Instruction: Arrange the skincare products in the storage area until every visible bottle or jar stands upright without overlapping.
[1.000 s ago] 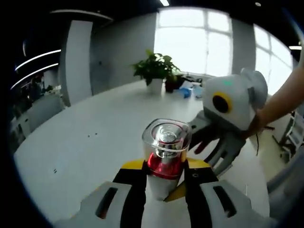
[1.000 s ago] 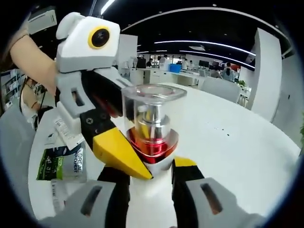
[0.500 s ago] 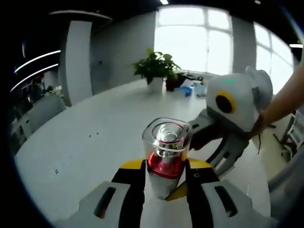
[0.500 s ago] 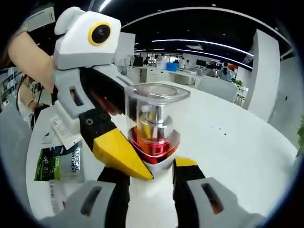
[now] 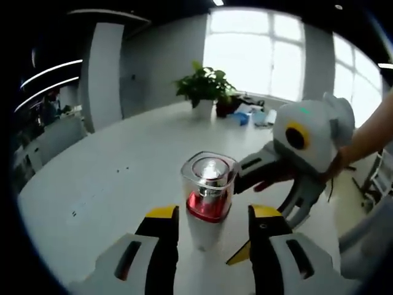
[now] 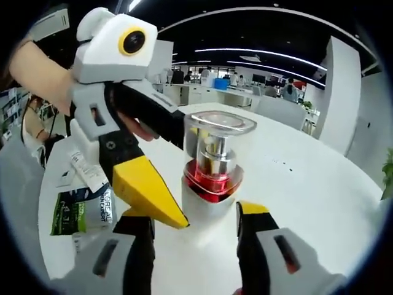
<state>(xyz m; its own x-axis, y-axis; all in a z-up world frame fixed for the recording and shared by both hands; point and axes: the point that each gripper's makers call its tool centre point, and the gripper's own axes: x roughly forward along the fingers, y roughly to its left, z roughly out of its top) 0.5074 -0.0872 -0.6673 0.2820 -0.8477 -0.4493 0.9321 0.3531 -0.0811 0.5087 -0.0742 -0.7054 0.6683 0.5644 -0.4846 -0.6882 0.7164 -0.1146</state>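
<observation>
The white table (image 5: 116, 178) spreads across the left gripper view, running out toward bright windows at 12 o'clock, and it carries everything else. In the right gripper view the same table (image 6: 319, 184) stretches to 2 o'clock, with an open office behind it. The left gripper (image 5: 212, 218) rises from 6 o'clock of its own view, its yellow-tipped jaws standing apart with a gap on each side of the bottle, so it clamps nothing. Seen from the right gripper view, that left gripper (image 6: 144, 190) reaches in from 10 o'clock, held by a hand, and its one visible yellow tip sits just beside the bottle at 9 o'clock of it. The right gripper (image 6: 196, 215) comes up from 6 o'clock of its view, jaws spread wide and clear of the bottle. In the left gripper view the right gripper (image 5: 288, 178) enters from 3 o'clock on a person's arm, jaws parted, near the bottle at its 3 o'clock. The bottle (image 5: 207, 196) stands upright on the table between the left jaws; it has a white base, a red collar, and a clear square cap over a silver pump. In the right gripper view the bottle (image 6: 215, 178) stands upright at centre. A potted plant (image 5: 202, 89) sits at 12 o'clock, well apart. A green sachet (image 6: 80, 212) lies flat at 8 o'clock.
</observation>
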